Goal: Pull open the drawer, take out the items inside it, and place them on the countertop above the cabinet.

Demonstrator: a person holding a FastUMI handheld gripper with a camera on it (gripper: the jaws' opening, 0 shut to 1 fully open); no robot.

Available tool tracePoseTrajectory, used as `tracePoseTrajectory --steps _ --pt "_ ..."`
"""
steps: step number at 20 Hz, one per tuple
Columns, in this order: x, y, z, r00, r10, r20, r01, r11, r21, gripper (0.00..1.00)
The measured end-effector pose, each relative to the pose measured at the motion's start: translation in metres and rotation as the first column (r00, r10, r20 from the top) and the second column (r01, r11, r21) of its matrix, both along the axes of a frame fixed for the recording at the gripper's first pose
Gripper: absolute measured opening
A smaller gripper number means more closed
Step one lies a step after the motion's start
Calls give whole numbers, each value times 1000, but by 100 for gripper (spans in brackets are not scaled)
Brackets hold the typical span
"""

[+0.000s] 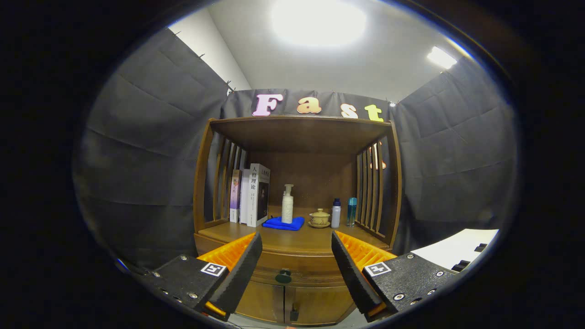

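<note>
Drawer shut, prob.; gripper wide open, empty, short of knob.

Gripper level, fingers spread wide, empty

A wooden cabinet stands at the frame's centre, its countertop roofed by a shelf top on slatted sides. On the countertop, from left to right: upright books, a blue cloth with a white pump bottle standing on it, a lidded cup on a saucer, a white bottle, a blue bottle
</note>
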State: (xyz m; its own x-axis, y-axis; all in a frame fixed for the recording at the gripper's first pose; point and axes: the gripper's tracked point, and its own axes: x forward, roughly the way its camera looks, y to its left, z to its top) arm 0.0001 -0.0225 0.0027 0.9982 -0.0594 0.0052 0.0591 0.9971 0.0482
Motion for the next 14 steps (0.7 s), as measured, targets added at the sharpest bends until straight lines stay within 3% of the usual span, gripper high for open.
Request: tracePoseTrajectory --steps 8,14 --pt "6 -4 -16 999 -26 -32 27 999 21 94" --pt "17 -9 -35 997 -60 -43 66 988 138 94"
